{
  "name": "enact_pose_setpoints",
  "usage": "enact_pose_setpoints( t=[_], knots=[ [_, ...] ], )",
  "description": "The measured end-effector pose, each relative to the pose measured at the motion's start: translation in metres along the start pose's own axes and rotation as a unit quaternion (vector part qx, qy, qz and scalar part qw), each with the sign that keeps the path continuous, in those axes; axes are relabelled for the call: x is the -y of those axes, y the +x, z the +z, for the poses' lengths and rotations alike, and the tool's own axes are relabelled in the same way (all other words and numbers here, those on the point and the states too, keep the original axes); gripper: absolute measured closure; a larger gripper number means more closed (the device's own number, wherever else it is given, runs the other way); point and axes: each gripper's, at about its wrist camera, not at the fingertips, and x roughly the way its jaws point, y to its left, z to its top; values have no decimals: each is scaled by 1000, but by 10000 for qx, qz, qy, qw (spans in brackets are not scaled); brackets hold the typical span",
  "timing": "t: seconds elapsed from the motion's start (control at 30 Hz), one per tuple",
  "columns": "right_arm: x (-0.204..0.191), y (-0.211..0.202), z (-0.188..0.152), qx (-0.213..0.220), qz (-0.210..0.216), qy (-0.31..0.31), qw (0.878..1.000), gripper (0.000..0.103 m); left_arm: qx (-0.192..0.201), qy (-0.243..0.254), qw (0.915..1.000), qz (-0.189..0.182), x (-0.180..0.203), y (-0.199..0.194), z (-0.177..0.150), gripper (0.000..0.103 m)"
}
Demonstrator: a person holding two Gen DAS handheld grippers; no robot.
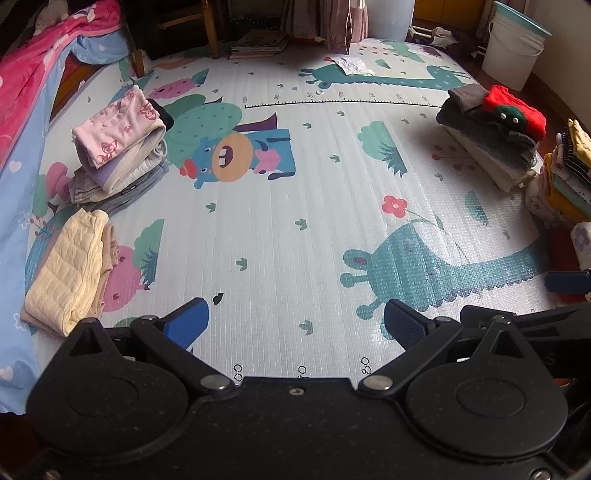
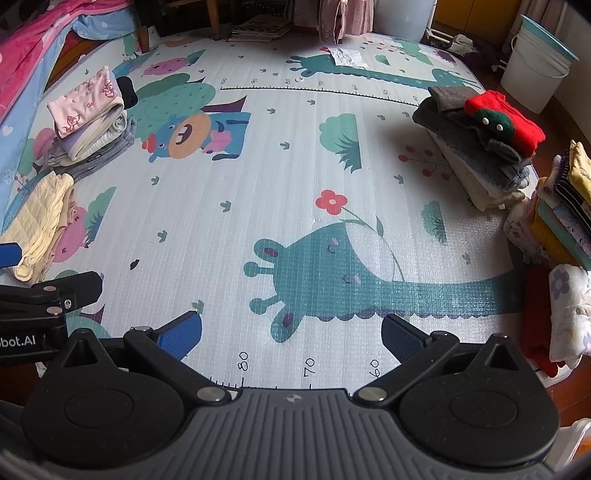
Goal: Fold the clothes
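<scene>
My left gripper is open and empty above the cartoon play mat. My right gripper is open and empty too, just to its right. Folded clothes lie in stacks: a pink-topped stack and a pale yellow quilted garment at the left, a grey stack topped by a red piece at the right. These also show in the right wrist view: pink stack, yellow garment, red-topped stack.
Mixed folded piles stand at the mat's right edge. A bed with pink and blue bedding runs along the left. A white bucket, a paper sheet, chair legs and books are at the far end.
</scene>
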Motion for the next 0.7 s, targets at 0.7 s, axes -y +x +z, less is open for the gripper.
enact_pose_setpoints(
  t=[0.7],
  knots=[
    [0, 2, -3, -16, 32, 27, 10000, 0, 98, 38, 9999, 64, -5, 2, -2, 1]
  ],
)
